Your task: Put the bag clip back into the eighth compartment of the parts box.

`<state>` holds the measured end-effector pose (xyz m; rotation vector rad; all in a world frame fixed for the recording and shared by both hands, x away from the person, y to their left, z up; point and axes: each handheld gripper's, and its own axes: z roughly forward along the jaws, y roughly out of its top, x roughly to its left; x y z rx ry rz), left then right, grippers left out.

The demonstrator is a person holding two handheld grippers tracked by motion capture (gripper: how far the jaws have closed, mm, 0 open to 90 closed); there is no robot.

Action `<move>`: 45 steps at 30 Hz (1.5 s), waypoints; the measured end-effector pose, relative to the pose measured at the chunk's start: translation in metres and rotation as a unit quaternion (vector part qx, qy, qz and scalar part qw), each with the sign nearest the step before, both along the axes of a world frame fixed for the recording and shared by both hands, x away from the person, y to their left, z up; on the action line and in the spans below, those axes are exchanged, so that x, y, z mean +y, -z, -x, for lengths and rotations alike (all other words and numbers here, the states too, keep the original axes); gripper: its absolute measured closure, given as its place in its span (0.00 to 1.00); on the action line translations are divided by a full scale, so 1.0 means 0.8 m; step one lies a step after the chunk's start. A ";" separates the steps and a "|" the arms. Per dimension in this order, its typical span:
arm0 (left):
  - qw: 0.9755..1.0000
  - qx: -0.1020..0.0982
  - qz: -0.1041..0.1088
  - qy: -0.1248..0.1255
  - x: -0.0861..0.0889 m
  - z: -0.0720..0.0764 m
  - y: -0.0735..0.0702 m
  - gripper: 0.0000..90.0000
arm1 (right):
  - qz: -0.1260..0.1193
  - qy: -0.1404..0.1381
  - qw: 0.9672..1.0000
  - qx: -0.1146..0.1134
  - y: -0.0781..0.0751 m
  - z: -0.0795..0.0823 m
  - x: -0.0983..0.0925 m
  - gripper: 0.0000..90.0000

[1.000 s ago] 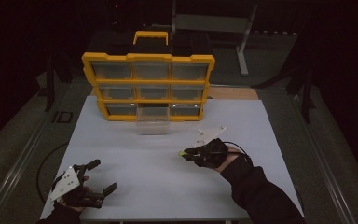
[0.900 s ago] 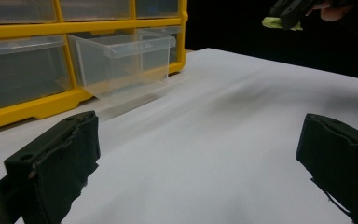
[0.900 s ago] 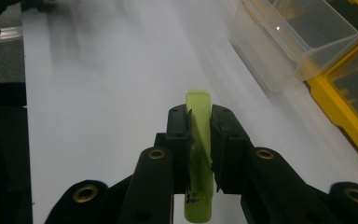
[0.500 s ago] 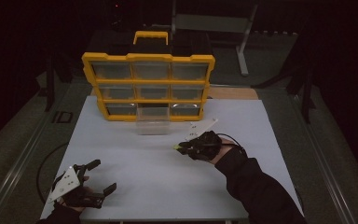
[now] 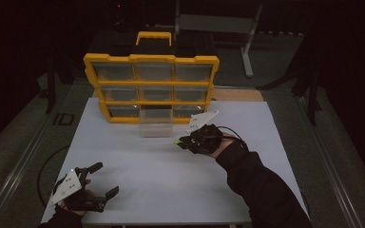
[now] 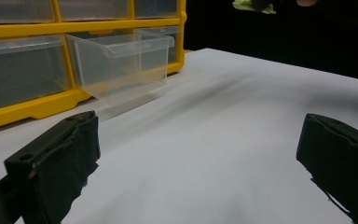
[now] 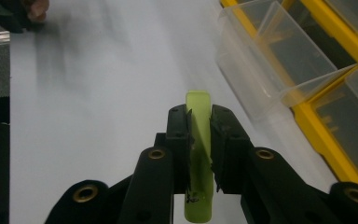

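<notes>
The green strip's (image 7: 198, 154) lower end runs off the picture's bottom edge.

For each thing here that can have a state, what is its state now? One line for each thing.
Left hand-held gripper: open, holding nothing, low over the table.
Right hand-held gripper: shut on the green piece.
Middle bottom drawer: pulled out of the yellow cabinet, looks empty.
Other drawers: pushed in.

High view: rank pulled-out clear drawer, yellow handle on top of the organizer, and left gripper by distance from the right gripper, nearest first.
From the right gripper:
1. Pulled-out clear drawer, just to its left, at the organizer's bottom row.
2. Left gripper, at the near-left table corner.
3. Yellow handle, on top of the organizer at the far side.
</notes>
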<state>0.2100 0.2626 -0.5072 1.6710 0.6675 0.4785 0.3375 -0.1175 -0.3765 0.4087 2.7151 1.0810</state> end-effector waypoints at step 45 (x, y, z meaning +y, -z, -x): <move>1.000 0.002 0.004 0.002 0.001 0.000 0.001 0.00 | 0.015 0.015 1.000 -0.012 -0.033 -0.085 0.042 0.88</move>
